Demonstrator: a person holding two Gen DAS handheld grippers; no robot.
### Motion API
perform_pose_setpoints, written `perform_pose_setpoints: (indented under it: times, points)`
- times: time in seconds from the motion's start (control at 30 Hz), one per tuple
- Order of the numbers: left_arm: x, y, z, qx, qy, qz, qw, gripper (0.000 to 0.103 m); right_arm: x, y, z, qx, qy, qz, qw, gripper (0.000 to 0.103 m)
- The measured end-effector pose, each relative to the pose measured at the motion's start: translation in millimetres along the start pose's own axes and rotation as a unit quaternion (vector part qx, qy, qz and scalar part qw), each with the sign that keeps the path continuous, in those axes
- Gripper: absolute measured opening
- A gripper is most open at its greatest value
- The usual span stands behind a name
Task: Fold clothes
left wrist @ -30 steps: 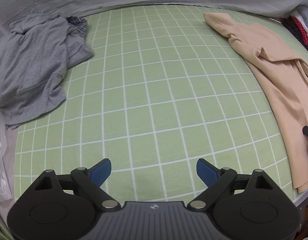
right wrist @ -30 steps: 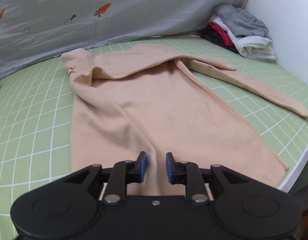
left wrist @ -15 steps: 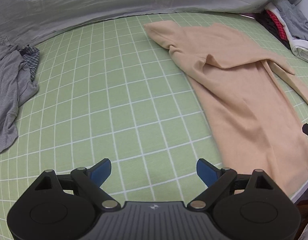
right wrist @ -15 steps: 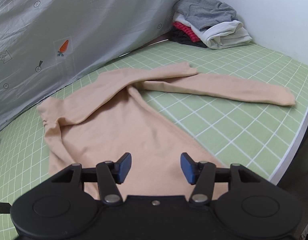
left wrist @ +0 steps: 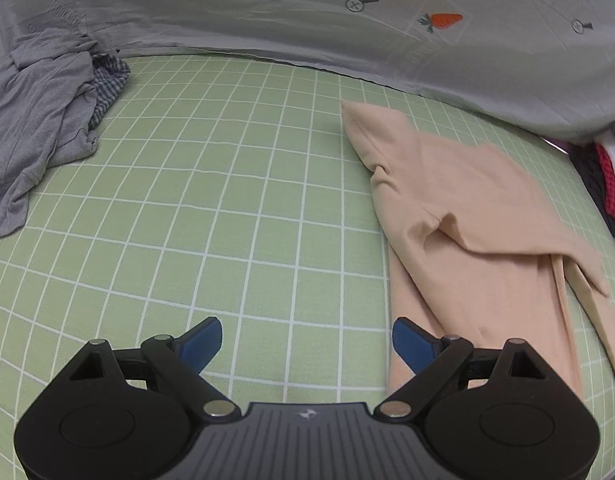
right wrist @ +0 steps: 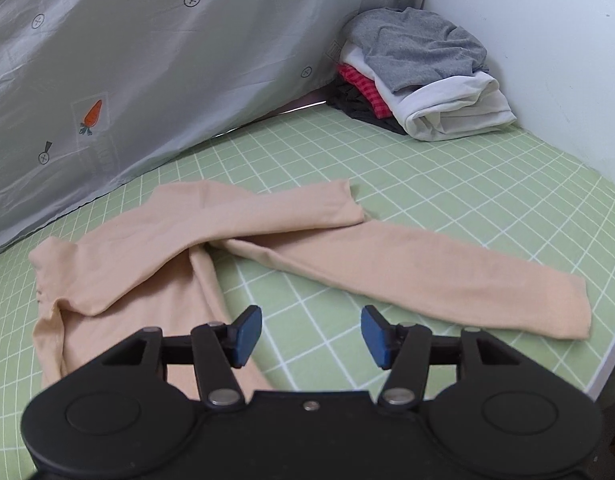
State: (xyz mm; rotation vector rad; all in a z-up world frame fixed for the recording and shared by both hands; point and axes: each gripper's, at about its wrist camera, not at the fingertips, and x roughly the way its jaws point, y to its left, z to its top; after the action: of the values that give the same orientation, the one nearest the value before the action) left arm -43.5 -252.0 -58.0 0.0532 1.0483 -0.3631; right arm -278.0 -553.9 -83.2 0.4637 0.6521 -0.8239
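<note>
The left hand-held gripper (left wrist: 306, 343) hangs wide open and empty over the green checked sheet (left wrist: 227, 220), the peach garment (left wrist: 467, 216) just right of it.

- A peach long-sleeved top (right wrist: 139, 264) lies flat on the green checked bed, not folded yet. One sleeve (right wrist: 407, 272) stretches out to the right, and the other lies across the top's body.
- A crumpled grey shirt (left wrist: 35, 120) lies at the far left.
- A pile of folded clothes (right wrist: 419, 76) sits in the far right corner.
</note>
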Motion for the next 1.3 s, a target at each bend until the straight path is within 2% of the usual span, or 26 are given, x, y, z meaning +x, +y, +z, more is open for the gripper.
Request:
perform_pose_setpoints:
  times: [0.17,0.27,0.4,0.67,0.8,0.93,1.17,1.3]
  points:
    - [24.1,1.4,24.4,-0.042,-0.007,0.01,0.999,0.092,39.5,-16.7,34.0,0.015,0.004,-0.012,1.0,0.057]
    - [43.1,-3.8,45.2,-0.046,-0.012,0.017,0.9987,0.092,68.7,-23.5,53.6,0.029,0.007,-0.021,0.999,0.058]
    - [72.3,-17.6,79.1,-0.04,-0.01,0.025,0.9988,0.092,108.9,-30.7,79.0,0.045,0.011,-0.034,0.998,0.06]
    - [123.2,-49.7,126.1,0.011,-0.002,0.043,0.999,0.092,173.3,-23.2,104.2,0.016,0.045,-0.04,0.998,0.06]
    - [136.5,-61.7,140.4,0.032,-0.001,0.046,0.9984,0.092,183.6,-22.4,105.8,0.008,0.049,-0.038,0.998,0.06]
    - [139.3,-69.5,149.1,0.043,-0.002,0.041,0.9982,0.092,188.5,-24.2,104.7,0.004,0.052,-0.033,0.998,0.056]
    - [134.8,-65.9,166.0,-0.003,-0.025,-0.006,0.9997,0.092,190.2,-25.8,106.6,0.006,0.052,-0.032,0.998,0.055]
    - [150.2,-74.3,172.9,0.005,-0.017,-0.027,0.9995,0.09,190.8,-25.2,106.8,0.008,0.053,-0.028,0.998,0.057]
